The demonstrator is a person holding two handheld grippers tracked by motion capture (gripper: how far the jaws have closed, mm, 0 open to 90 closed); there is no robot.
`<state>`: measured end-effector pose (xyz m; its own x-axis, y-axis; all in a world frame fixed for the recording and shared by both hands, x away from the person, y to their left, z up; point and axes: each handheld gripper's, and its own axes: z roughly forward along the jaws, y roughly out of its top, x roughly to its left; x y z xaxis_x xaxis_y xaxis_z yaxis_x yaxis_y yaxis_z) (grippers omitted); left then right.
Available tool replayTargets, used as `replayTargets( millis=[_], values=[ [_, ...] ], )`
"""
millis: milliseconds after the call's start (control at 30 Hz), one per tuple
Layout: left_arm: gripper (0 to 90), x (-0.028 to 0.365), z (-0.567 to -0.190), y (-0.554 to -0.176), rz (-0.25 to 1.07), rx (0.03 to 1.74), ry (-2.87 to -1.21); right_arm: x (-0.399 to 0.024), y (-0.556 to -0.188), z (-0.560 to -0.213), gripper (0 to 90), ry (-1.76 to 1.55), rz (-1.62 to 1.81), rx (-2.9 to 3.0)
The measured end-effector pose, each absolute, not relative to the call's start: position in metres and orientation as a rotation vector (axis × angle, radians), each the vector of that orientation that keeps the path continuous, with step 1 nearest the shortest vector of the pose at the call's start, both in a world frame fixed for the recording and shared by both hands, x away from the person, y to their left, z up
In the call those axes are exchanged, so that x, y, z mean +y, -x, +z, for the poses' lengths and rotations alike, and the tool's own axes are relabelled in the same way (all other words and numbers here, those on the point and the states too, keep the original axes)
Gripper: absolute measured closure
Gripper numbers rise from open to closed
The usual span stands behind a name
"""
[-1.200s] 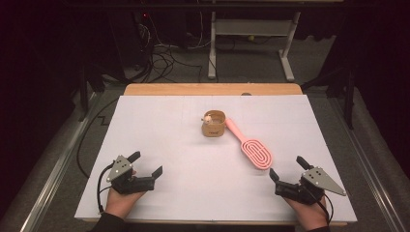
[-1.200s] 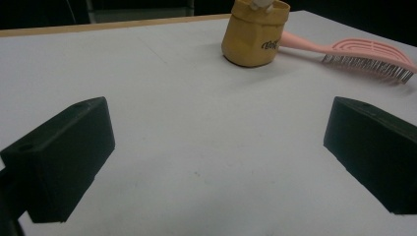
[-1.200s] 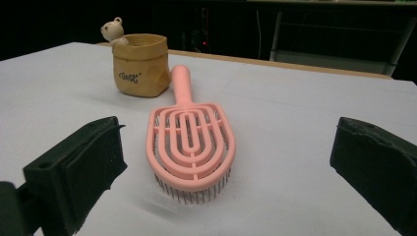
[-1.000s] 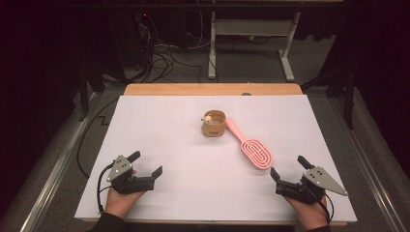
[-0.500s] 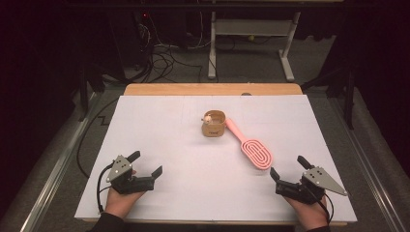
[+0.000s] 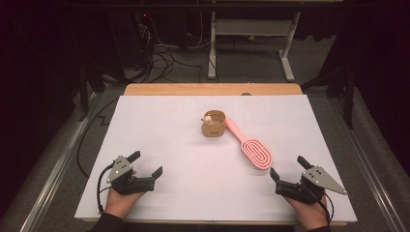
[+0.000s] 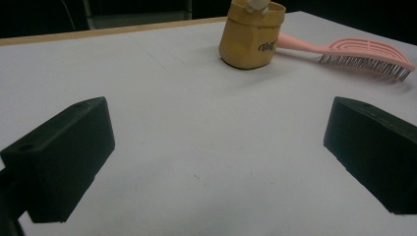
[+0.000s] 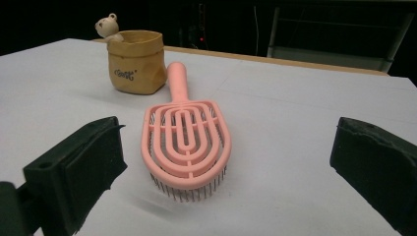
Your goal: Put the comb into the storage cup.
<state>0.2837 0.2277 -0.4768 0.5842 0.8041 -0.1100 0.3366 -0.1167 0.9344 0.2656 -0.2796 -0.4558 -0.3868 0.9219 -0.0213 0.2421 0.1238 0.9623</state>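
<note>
White sheeting covers the table (image 6: 159, 135) in front of me, with a wooden edge along its far side and a dark room full of cables and desk legs beyond. Near the middle of the sheet stands a small tan pouch (image 6: 214, 123) with a little bear figure (image 8: 108, 24) peeking over its rim. A pink hairbrush (image 6: 249, 144) lies bristles down just beside it, its handle end touching or almost touching the pouch and its head pointing back toward my right side.

My left gripper (image 6: 143, 167) rests low on the near left of the sheet, jaws spread wide with nothing between them; in the left gripper view I see bare sheet between the jaws and the pouch well ahead. My right gripper (image 6: 286, 171) sits at the near right, jaws equally wide and empty, and the right gripper view looks straight at the brush head close in front.

As I judge it, nothing has been started: the brush is untouched and the pouch holds no brush. Everything is left to do, beginning with closing the right gripper on the brush, probably to stand it in the pouch.
</note>
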Motion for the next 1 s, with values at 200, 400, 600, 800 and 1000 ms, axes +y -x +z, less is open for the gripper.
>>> replayTargets(
  millis=[200, 400, 600, 800, 1000],
  values=[
    [0.0, 0.2286, -0.4765, -0.2836, 0.523, 0.955, -1.701, -0.2786, -0.2656, -0.4553, 0.3, -1.135, 1.280, 1.750],
    [0.0, 0.2292, -0.4764, -0.2836, 0.521, 0.957, -1.695, -0.2767, -0.2658, -0.4546, 0.2, -1.135, 1.251, 1.777],
    [0.0, 0.2295, -0.4762, -0.2832, 0.522, 0.955, -1.693, -0.2747, -0.2664, -0.4540, 0.2, -1.130, 1.229, 1.813],
    [0.0, 0.2292, -0.4761, -0.2832, 0.522, 0.953, -1.694, -0.2728, -0.2674, -0.4545, 0.2, -1.140, 1.186, 1.857],
    [0.0, 0.2293, -0.4762, -0.2831, 0.521, 0.953, -1.694, -0.2710, -0.2686, -0.4547, 0.2, -1.151, 1.154, 1.897]
  ],
)
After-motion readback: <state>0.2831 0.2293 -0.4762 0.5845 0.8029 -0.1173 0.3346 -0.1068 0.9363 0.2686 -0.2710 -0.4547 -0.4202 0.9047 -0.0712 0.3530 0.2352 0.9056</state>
